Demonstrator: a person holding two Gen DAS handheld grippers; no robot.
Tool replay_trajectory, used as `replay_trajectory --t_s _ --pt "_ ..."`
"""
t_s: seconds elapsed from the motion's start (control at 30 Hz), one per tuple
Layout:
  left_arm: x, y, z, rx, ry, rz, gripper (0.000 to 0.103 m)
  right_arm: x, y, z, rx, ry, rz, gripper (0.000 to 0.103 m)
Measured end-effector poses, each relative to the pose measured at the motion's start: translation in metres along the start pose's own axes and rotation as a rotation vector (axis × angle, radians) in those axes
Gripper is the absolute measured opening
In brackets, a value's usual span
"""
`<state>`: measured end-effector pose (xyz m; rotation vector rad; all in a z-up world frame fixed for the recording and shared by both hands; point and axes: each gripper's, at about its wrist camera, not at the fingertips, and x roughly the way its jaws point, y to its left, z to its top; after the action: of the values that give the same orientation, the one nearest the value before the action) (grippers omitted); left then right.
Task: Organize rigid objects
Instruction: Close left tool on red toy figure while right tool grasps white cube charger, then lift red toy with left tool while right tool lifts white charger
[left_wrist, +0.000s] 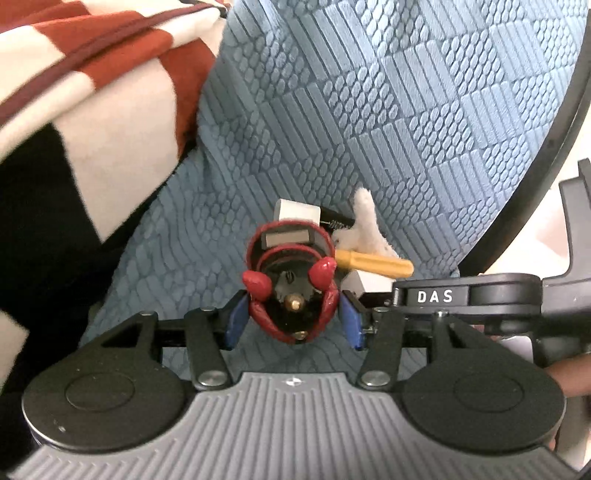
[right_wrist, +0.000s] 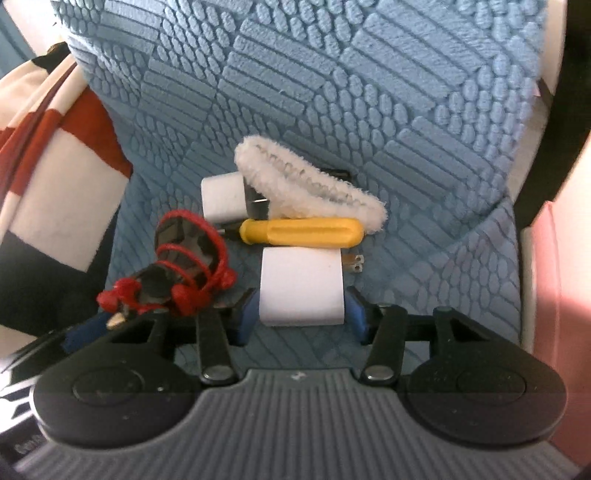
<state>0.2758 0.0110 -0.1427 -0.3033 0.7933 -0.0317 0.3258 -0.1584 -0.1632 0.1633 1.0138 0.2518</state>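
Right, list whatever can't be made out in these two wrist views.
- Yellow screwdriver: its tip is hidden behind the red-and-black object in the right wrist view.
- Second white charger: its prongs are partly covered by the fluffy white piece.
- Nearer white charger: mostly hidden behind the right gripper body in the left wrist view.
- Red-and-white cloth: blurred, cut by the frame edge.

The left gripper (left_wrist: 293, 319) has blue pads (left_wrist: 236, 321) on black linkage arms joined by silver rivets, two round black discs and a ribbed grey housing. The right gripper (right_wrist: 301, 317) is built alike, with blue pads (right_wrist: 246, 317); its black body carries white "DAS" lettering.
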Motion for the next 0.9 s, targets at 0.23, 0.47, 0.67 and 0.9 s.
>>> replay_trajectory --t_s 0.23,0.47,0.67,0.9 --pt "-0.034 0.017 -0.007 -0.059 -0.001 -0.023 0.058 -0.025 -0.001 -0.026 -0.014 -0.010 -0.052 0.053" --pt "-0.064 0.029 -0.025 -0.064 0.002 -0.054 0.058 -0.047 0.012 -0.058 -0.052 -0.024 -0.097 0.053" --pt "-0.083 0.032 -0.037 -0.062 0.008 -0.065 0.058 -0.070 0.019 -0.088 -0.059 -0.032 -0.104 0.053" --pt "-0.096 0.025 -0.055 -0.031 0.041 -0.064 0.058 -0.091 0.032 -0.117 -0.090 -0.056 -0.117 0.053"
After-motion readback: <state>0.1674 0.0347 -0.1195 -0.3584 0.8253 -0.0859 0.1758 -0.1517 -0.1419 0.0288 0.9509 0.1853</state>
